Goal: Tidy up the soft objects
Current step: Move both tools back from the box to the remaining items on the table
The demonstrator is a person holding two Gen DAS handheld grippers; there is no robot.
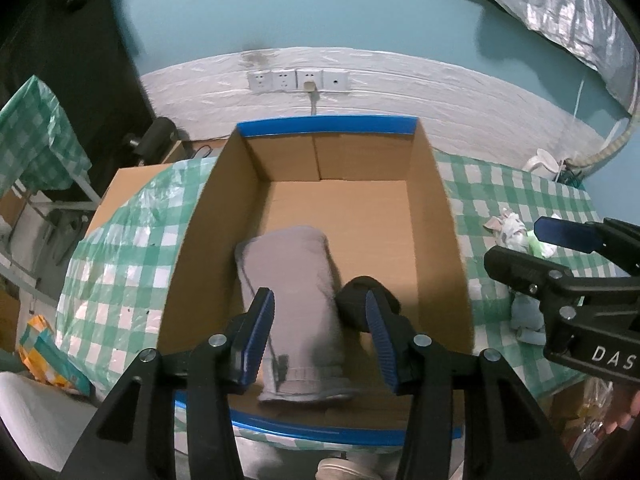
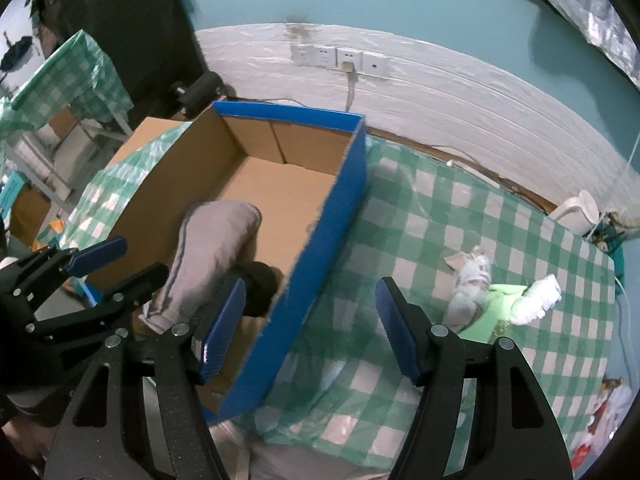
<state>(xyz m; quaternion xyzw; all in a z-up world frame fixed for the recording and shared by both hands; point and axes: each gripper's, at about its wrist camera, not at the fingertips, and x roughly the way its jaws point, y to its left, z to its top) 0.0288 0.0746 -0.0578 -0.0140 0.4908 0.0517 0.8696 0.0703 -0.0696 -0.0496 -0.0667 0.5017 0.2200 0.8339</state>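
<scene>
Both grippers [image 1: 320, 332] [image 2: 312, 328] gape empty above the cardboard box [image 1: 448, 208] on a green-checked tablecloth [image 2: 460, 232] against teal wall [image 1: 320, 8].

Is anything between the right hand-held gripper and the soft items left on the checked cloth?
Nothing visible: the right hand-held gripper is open, with only bare checked cloth before the soft items. The box stands to their left.

Both views are dim with a cool blue-green cast. Soft shadows fall inside the cardboard box [image 1: 340, 208], and pale glare streaks the plastic sheeting [image 1: 400, 80] along the wall. Fisheye bending curves straight lines, corners go black, and the frame edges blur slightly.
</scene>
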